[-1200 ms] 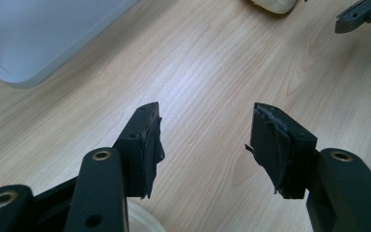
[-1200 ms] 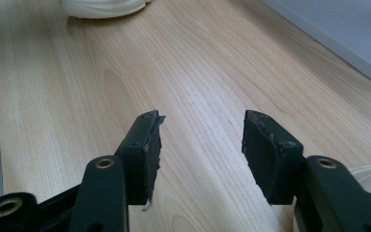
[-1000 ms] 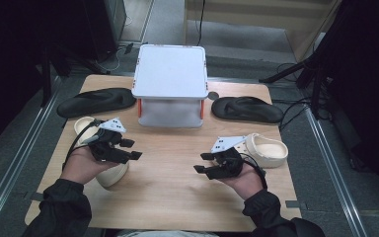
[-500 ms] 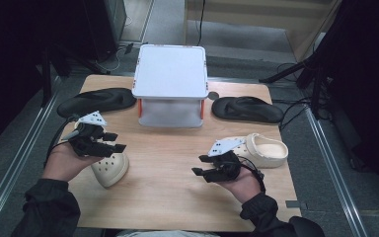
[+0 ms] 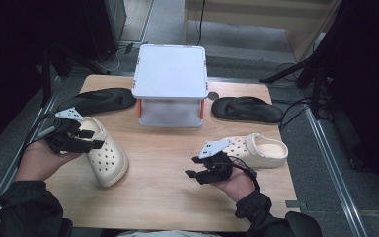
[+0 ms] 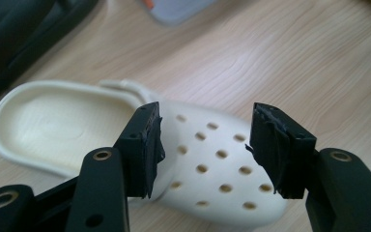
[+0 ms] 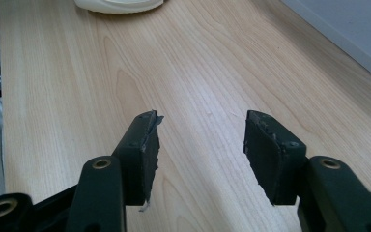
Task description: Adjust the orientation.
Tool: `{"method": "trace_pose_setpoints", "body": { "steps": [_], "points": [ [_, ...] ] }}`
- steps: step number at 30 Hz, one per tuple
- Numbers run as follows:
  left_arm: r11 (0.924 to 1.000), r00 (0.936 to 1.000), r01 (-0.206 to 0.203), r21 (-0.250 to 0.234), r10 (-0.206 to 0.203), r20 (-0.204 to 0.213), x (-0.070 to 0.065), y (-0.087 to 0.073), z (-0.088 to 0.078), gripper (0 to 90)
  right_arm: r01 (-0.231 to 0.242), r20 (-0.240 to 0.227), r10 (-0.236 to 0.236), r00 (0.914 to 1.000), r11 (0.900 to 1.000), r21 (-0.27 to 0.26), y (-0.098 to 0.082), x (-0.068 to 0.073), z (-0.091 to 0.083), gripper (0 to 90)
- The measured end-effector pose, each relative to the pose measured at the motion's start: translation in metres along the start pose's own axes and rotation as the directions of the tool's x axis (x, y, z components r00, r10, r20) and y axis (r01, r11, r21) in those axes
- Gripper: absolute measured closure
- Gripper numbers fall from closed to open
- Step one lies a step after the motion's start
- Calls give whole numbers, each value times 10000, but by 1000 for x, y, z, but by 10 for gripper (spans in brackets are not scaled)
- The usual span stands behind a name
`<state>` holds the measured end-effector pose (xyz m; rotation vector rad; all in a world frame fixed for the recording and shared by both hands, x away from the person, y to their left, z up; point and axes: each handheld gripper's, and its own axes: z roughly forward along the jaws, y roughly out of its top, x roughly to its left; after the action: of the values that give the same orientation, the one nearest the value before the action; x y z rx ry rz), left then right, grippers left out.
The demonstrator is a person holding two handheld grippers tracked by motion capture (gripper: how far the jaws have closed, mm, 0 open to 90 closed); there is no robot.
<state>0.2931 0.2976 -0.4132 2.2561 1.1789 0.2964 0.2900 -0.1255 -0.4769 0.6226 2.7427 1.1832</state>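
Observation:
A cream clog (image 5: 109, 160) lies at the front left of the wooden table (image 5: 163, 197), toe toward the person. My left gripper (image 5: 94, 139) hovers over the clog's heel end, open; in the left gripper view the holed toe (image 6: 207, 193) shows beyond the wide-apart jaws of that gripper (image 6: 203, 140), which touch nothing. The second cream clog (image 5: 262, 149) lies at the right. Just left of it my right gripper (image 5: 192, 167) is open over bare wood (image 7: 200, 145). Its jaws have just opened slightly wider, with nothing between them.
A white box (image 5: 170, 84) on orange legs stands at the back centre. One black flip-flop (image 5: 98, 100) lies to its left and another (image 5: 246, 108) to its right. Cables trail from both grippers. The table edges are close on both sides.
My left hand has drawn left toward the table's edge, uncovering more of the left clog. The right hand has hardly moved.

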Motion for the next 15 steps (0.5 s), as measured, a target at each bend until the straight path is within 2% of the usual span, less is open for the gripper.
{"method": "trace_pose_setpoints", "body": {
  "steps": [1,2,4,6,8,13,15],
  "points": [
    [9998,10000,10,186,-10,18,2,0,1,454,-8,10,8,10000,10000,15,1,0,0,474],
    [9996,9997,130,258,-135,213,5,0,3,454,24,48,-24,10000,10000,-30,1,0,1,474],
    [9992,9987,301,278,-312,405,10,2,6,458,48,42,-48,10000,10000,-32,3,-1,1,474],
    [9983,9990,255,526,-274,353,15,5,12,460,107,50,-107,9999,9999,-47,4,-1,3,474],
    [9954,9970,446,845,-497,592,21,8,17,481,116,71,-116,9999,9999,-11,4,-2,4,474],
    [9848,9983,484,1668,-530,234,27,6,33,471,167,100,-167,9998,9999,31,5,-2,5,475],
    [9837,9987,462,1735,-495,147,28,4,38,473,236,119,-237,9996,9997,54,6,-2,5,474]
  ]
}}
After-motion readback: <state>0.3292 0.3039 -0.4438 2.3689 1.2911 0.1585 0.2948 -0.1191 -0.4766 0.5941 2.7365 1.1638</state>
